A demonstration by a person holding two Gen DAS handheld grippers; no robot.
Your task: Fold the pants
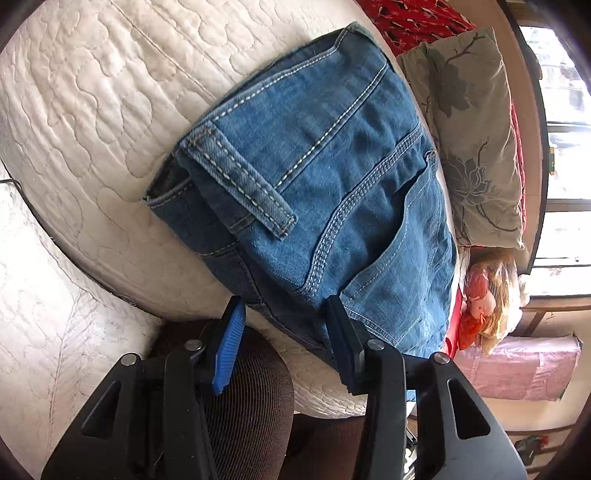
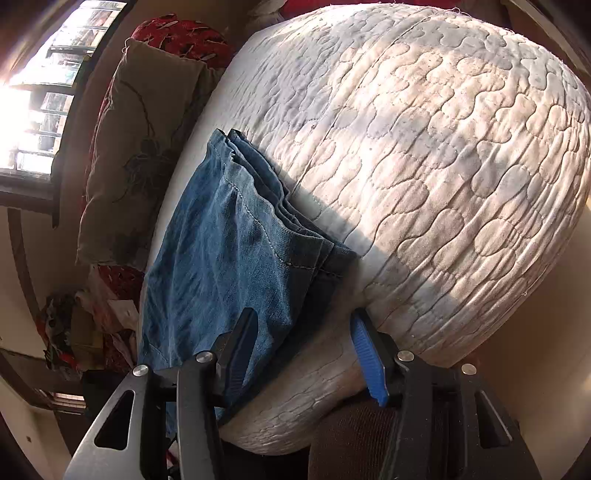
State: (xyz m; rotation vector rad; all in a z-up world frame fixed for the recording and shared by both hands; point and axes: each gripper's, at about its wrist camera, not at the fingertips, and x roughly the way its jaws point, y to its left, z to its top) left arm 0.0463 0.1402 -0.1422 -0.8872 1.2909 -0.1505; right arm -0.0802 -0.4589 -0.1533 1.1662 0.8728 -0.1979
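A white quilted mattress (image 1: 92, 110) is seen filling most of both views, with a floral cushion (image 1: 469, 140) propped along its far edge and some red patterned fabric (image 1: 413, 18) bunched behind that. Off past the cushion, a barred window (image 2: 40, 99) is blown out by sunlight, and a clear bag of pinkish and orange stuff (image 1: 487, 299) is parked over a pink wrapped bundle (image 1: 524, 369) (what's inside can't really be made out). A brown knit sleeve or leg (image 1: 243, 402) is caught right under the grippers at the mattress edge, so the near side is a bit crowded.

The blue jeans (image 1: 325, 177) are laid folded on the mattress close to that near edge, waistband and belt loop up in the left wrist view, the stacked hem edges shown in the right wrist view (image 2: 236, 251).

The left gripper (image 1: 284, 332) is held with its jaws apart at the near corner of the jeans: one finger is set against the denim by the back pocket, the other is out over bare mattress, so nothing is pinched. The right gripper (image 2: 303, 343) is likewise parted, one finger over the denim and the blue-padded one over the mattress, with the cloth edge between them but not squeezed.
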